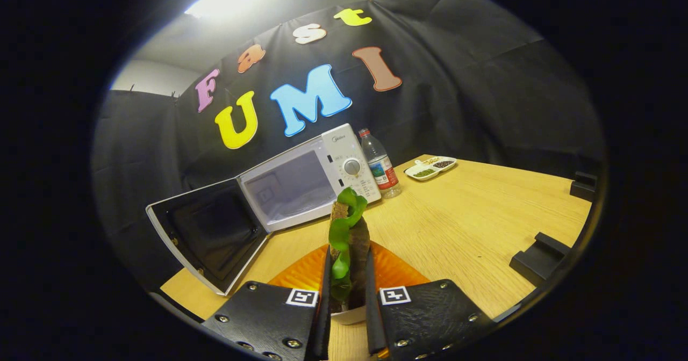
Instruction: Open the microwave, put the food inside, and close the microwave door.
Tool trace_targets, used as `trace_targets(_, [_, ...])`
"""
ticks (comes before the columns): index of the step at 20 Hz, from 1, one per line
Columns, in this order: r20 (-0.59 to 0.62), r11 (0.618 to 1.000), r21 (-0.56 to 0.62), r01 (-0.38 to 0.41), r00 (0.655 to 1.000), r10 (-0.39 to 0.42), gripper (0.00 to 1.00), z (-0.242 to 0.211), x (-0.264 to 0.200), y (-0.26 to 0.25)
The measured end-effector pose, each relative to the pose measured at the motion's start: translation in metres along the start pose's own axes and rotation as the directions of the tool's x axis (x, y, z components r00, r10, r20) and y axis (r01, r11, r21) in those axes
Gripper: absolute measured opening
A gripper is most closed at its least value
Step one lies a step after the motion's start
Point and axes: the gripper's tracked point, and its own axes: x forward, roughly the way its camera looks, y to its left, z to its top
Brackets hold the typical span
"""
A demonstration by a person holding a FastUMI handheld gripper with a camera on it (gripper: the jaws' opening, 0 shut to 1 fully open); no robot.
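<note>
Food (346,243) clamped between fingers (371,275), microwave (301,183) beyond

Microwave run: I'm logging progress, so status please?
Gripper shut on food, above orange plate. Microwave door open. Path ahead clear; bottle beside microwave.

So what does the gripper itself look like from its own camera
The gripper has two flat, wedge-shaped plates with a textured surface, fastened by round metal screws along their edges. Each plate carries a small square black-and-white marker near its inner corner. From the plates, two thin, straight, blade-like jaws run forward side by side. No cables or sleeve are visible.
</note>
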Motion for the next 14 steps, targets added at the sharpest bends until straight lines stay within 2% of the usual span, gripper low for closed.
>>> trace_targets(7, [0.006,0.998,-0.065,-0.018,1.0,0.018,0.27,0.033,0.012,0.05])
trace_targets(14, [0.027,0.983,-0.183,-0.031,0.999,0.036,0.27,0.061,0.053,0.115])
